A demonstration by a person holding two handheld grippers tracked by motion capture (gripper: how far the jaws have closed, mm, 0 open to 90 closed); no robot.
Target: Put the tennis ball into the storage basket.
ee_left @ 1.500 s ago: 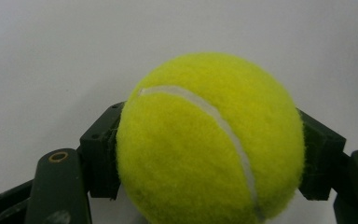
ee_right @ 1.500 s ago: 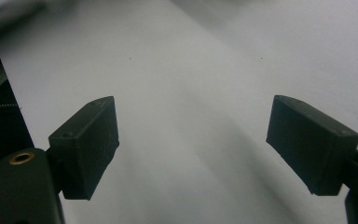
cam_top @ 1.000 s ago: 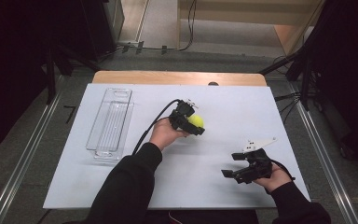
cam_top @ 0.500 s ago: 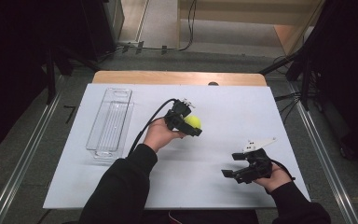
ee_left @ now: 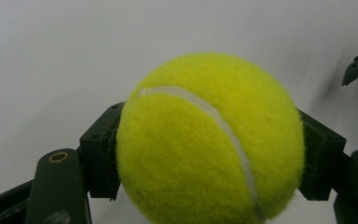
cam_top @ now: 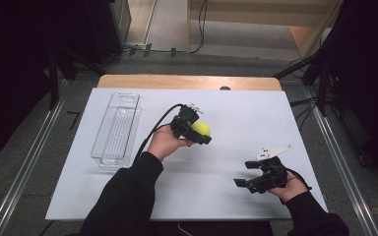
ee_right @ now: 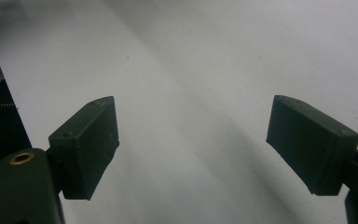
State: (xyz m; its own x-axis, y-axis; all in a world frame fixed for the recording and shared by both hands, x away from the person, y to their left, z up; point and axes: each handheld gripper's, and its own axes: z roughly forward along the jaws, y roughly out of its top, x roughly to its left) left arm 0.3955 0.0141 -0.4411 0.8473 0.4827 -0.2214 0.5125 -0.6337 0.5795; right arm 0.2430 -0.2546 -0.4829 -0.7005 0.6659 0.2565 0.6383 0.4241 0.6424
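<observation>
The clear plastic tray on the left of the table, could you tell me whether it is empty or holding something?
Empty: the clear plastic tray shows only its ribbed bottom in the high view.

Dim room around a white-topped desk

The white-covered wooden desk (cam_top: 256,108) is lit from above; grey carpeted floor (cam_top: 34,196), metal floor rails (cam_top: 24,169) on both sides and black cables (cam_top: 197,29) beyond are seen, with dark surroundings.

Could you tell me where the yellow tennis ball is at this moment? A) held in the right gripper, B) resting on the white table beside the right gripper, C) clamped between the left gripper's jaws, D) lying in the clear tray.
C: the left gripper has its jaws pressed on both sides of the tennis ball, while the right gripper is open on nothing.
</observation>
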